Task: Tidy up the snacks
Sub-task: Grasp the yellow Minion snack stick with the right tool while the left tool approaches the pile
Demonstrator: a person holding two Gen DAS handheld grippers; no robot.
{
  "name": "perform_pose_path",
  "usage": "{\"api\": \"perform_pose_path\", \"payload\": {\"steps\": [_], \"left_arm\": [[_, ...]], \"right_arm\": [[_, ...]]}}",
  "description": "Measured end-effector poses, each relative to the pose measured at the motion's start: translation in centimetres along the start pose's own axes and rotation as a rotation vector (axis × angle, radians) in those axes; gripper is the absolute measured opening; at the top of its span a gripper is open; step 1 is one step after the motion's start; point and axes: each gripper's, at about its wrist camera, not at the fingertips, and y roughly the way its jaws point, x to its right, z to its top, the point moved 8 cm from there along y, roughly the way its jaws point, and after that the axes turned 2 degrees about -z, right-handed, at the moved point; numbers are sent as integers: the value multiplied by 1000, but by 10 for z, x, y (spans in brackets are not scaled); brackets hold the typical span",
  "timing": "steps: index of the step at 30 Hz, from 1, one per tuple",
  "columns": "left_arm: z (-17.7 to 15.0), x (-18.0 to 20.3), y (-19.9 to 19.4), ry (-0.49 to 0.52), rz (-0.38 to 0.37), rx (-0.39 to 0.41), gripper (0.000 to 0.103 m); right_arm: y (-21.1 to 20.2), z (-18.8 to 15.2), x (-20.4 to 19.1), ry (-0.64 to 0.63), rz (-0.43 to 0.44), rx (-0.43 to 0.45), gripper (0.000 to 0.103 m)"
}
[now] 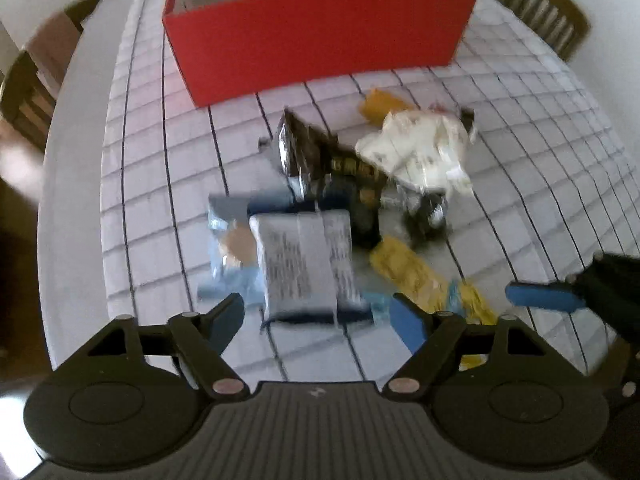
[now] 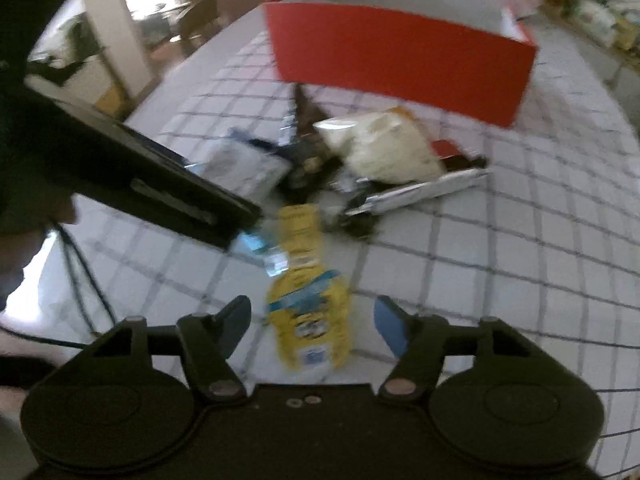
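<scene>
Left gripper (image 1: 318, 316) hangs spread around the grey packet (image 1: 306, 264), pads clear, lining up a grab. Right gripper (image 2: 310, 326) straddles the yellow packet (image 2: 308, 328), not yet pinching. Red box (image 1: 320, 40) waits ahead, beyond the pile.

Soft daylight, brightest through the doorway left of the red box (image 2: 400, 56), lights both fisheye views, which are motion-blurred throughout, curved and dark-cornered at the edges, with faint shadows under the snacks.
</scene>
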Motion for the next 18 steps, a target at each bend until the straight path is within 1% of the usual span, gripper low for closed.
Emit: {"api": "perform_pose_path", "payload": {"steps": [2,4,5,7,9,12,16,18], "left_arm": [[1,-5,-16,16,-14,42,77],[5,-12,-20,-11,-7,48,77],[6,-14,-18,-16,12,52,77],[8,-15,-8,-24,46,34,77],[6,-10,1,-13,38,11,77],[5,-4,15,15,68,-25,77],[14,-7,22,-17,71,-32,77],[19,-9,25,-27,79,-38,77]], "right_arm": [[-11,0,-2,-31,6,22,70],[-14,-3,2,-20,6,10,71],[-11,-5,4,-8,10,-1,71],[-4,-9,5,4,-5,-27,71],[3,-10,1,12,-4,-39,71],[13,-12,-2,-2,-27,-58,70],[23,-8,0,2,-60,-76,68],[26,-7,0,-16,-79,-77,68]]}}
